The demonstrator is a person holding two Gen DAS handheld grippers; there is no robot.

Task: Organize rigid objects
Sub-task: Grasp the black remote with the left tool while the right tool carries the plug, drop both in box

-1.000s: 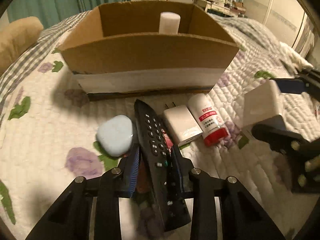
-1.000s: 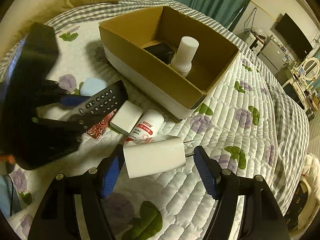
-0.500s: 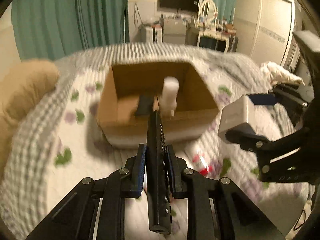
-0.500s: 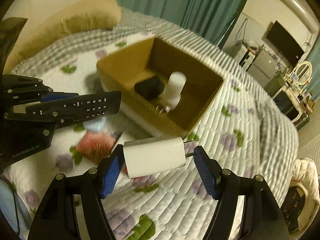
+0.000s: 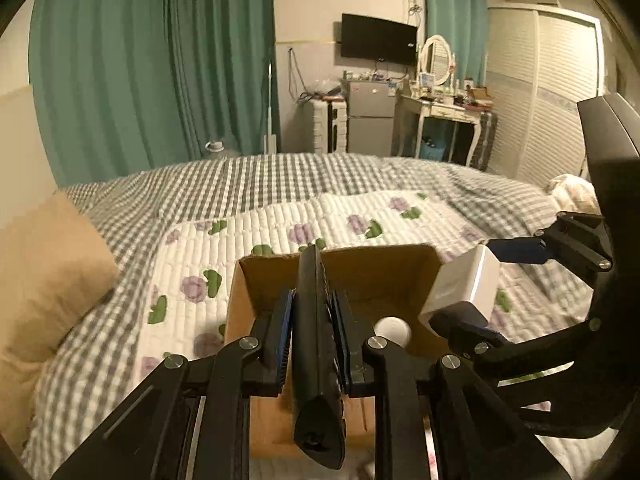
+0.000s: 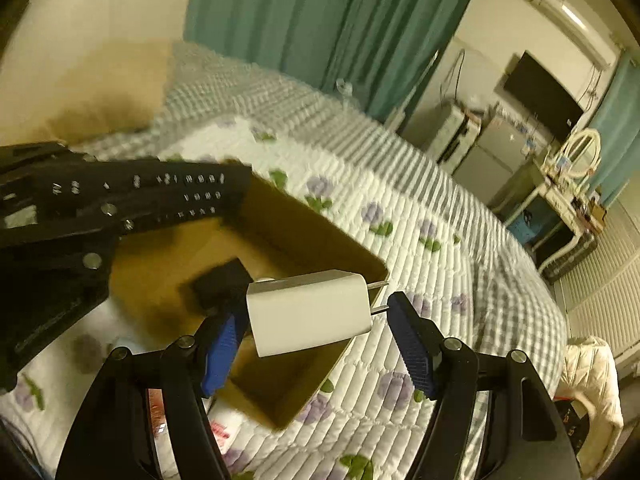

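My left gripper (image 5: 314, 300) is shut on a black remote (image 5: 316, 344), which points forward over the open cardboard box (image 5: 248, 280). A white bottle cap (image 5: 394, 328) shows inside the box. To the right, my right gripper (image 5: 480, 284) carries a white plug charger (image 5: 460, 280). In the right wrist view the right gripper (image 6: 316, 328) is shut on the charger (image 6: 308, 312), with the prongs against the right pad, above the box's (image 6: 360, 256) near corner. The remote (image 6: 180, 196) hangs over the box's far left side. A black object (image 6: 224, 280) lies on the box floor.
The box sits on a floral quilt (image 5: 280, 220) over a checked bedcover. A tan pillow (image 5: 40, 280) lies at the left. A red and white bottle (image 6: 220, 432) lies on the quilt by the box. A white jacket (image 6: 592, 376) lies off the bed's right.
The left jaws closed on the remote and lifted it off the quilt. Both grippers rose and moved forward over the box, the right one still carrying the charger.
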